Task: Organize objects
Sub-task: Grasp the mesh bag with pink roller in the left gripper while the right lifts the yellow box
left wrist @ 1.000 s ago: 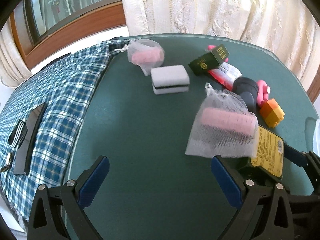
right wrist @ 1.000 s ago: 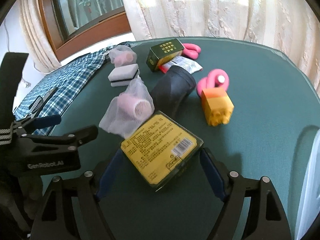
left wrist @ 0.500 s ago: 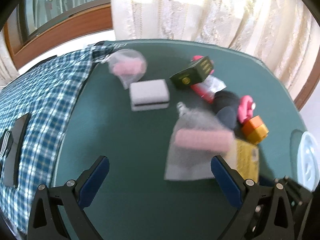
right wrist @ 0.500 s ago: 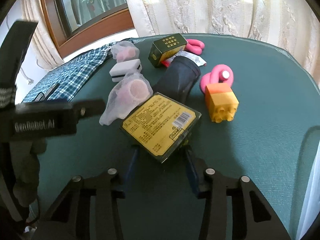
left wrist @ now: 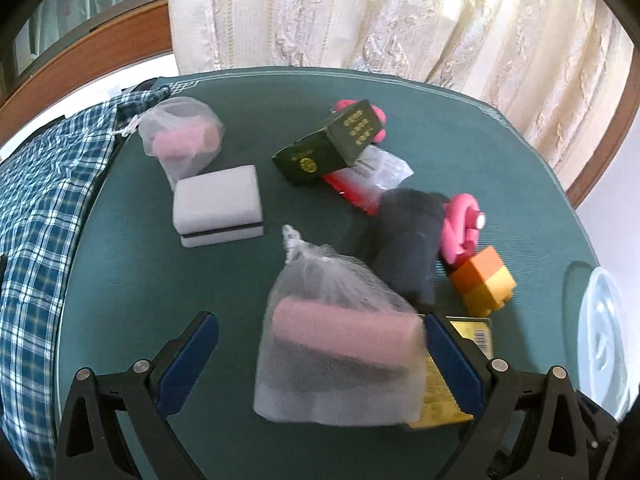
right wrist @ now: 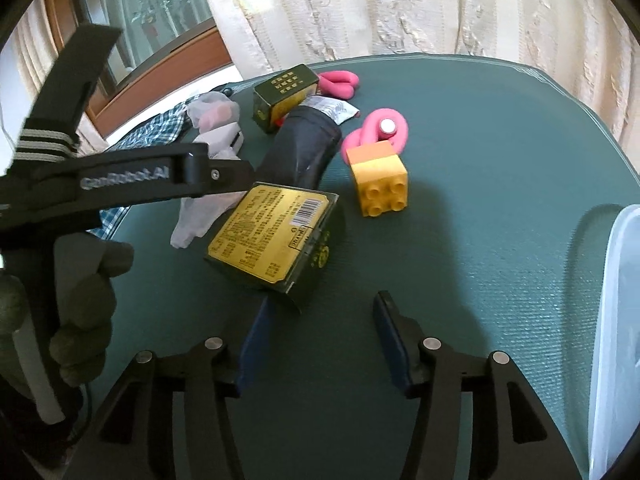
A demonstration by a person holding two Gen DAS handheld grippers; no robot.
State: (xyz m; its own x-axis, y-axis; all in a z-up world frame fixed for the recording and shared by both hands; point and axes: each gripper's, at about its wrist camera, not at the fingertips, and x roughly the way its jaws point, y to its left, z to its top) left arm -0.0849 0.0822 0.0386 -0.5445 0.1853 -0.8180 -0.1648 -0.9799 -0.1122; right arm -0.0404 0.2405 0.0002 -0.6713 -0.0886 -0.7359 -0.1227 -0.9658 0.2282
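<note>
While the left gripper (left wrist: 316, 364) stands spread around a soft mesh bag (left wrist: 340, 352) without pinching it, the right gripper (right wrist: 320, 344) is opening, its jaws empty, just short of the stiff yellow-labelled box (right wrist: 272, 236) on the green table (right wrist: 480, 160); its flat sides probably offer the surest hold.

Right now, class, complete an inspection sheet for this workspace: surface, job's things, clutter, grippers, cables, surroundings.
Surface: green table mat.
Job's things: near mesh bag, far mesh bag, grey sponge, dark green box, yellow-labelled box, yellow brick, pink curler, dark pouch.
Clutter: red packet, checked cloth.
Grippers: left gripper open around near mesh bag; right gripper opening, yellow-labelled box's corner between its jaws.
Cables: nothing seen.
Surroundings: cream curtains, wooden window frame, clear bin.
</note>
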